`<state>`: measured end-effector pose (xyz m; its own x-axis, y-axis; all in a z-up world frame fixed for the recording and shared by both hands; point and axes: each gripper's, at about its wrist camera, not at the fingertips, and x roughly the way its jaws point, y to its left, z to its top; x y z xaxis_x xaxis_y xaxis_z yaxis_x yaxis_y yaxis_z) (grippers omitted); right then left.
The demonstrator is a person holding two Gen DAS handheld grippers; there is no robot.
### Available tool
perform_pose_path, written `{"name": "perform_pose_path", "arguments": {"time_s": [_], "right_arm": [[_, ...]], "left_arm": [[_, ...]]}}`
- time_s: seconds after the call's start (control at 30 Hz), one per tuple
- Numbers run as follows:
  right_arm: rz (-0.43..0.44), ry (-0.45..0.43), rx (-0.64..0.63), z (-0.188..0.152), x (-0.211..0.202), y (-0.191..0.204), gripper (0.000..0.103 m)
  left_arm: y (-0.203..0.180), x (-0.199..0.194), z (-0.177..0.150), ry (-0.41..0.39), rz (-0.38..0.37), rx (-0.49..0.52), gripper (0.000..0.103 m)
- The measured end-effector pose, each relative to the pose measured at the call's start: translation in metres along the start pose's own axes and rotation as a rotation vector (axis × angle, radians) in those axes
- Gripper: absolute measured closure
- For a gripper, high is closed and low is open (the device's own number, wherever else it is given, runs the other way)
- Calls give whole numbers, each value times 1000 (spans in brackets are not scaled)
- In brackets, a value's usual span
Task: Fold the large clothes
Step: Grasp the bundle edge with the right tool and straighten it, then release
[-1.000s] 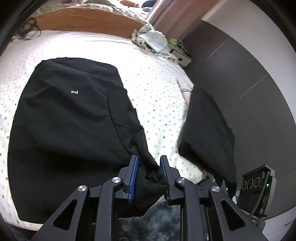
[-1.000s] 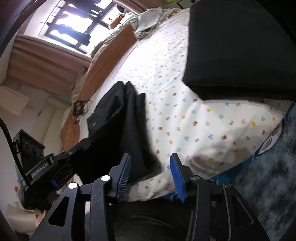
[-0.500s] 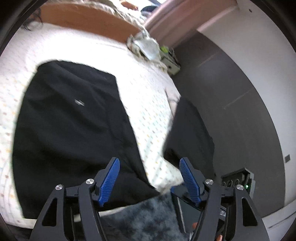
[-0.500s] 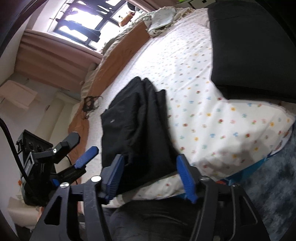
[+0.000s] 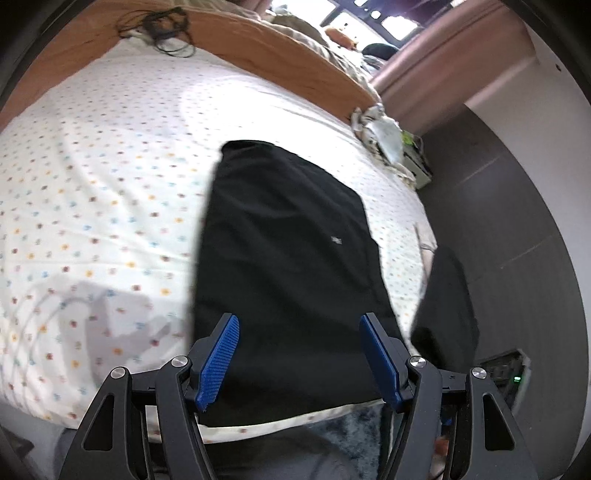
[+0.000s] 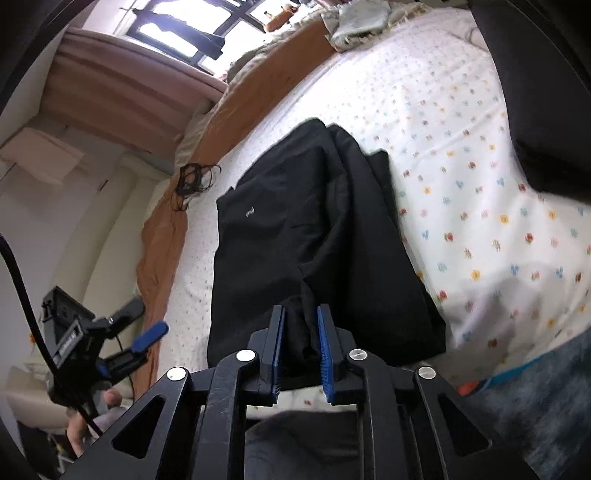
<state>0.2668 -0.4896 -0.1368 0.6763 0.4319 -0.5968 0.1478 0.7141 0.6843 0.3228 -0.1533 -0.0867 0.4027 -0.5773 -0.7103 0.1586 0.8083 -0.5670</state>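
in the right wrist view, closest in, the right gripper has its blue fingers drawn narrow and closing, with a bunched fold of the black garment between them at the near edge of the bed; whether the pads already press the cloth i cannot tell for sure, though the fold fills the gap. the garment lies flat on the dotted white sheet, its near hem at the bed's edge, one side doubled over in long ridges toward the right, a small pale logo on the flat part. off to the left, held out over the floor beside the bed, the left gripper shows from the side with its fingers spread apart and nothing in them, a hand below it.

in the left wrist view the left gripper hangs over the garment's near hem with fingers wide and empty, the black garment showing between and beyond them. to its right, near the bed's edge, a second dark folded piece sits apart from it. farther on, an orange-brown blanket runs along the far side of the bed with a tangle of black cord on it, a crumpled pale bundle at the far corner, and a bright window beyond.
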Motion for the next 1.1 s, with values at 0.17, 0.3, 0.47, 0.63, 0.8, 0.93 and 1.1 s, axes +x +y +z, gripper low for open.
{"name": "perform_pose_path", "arguments": {"time_s": [0.17,0.3,0.47,0.63,0.8,0.93,1.1], "right_arm": [[41,-63,-30,2,-16,6,93],[62,-86,20,0,-25,-14,94],[84,-55,72,-8,-22,-39,95],[88,-55,116,-20,-21,-64,96],[82,-56,132,-26,-16,-77,97],[42,-46,151,-27,-4,-87,97],[38,-13,167,-26,1,-95,97]], "left_arm": [[6,8,-3,-4,31,-7,35],[6,16,-7,6,46,18,35],[10,34,-9,36,64,14,35],[18,48,-6,56,99,14,37],[27,60,0,73,125,3,40],[28,68,5,84,126,8,43],[38,85,17,110,124,-14,50]]}}
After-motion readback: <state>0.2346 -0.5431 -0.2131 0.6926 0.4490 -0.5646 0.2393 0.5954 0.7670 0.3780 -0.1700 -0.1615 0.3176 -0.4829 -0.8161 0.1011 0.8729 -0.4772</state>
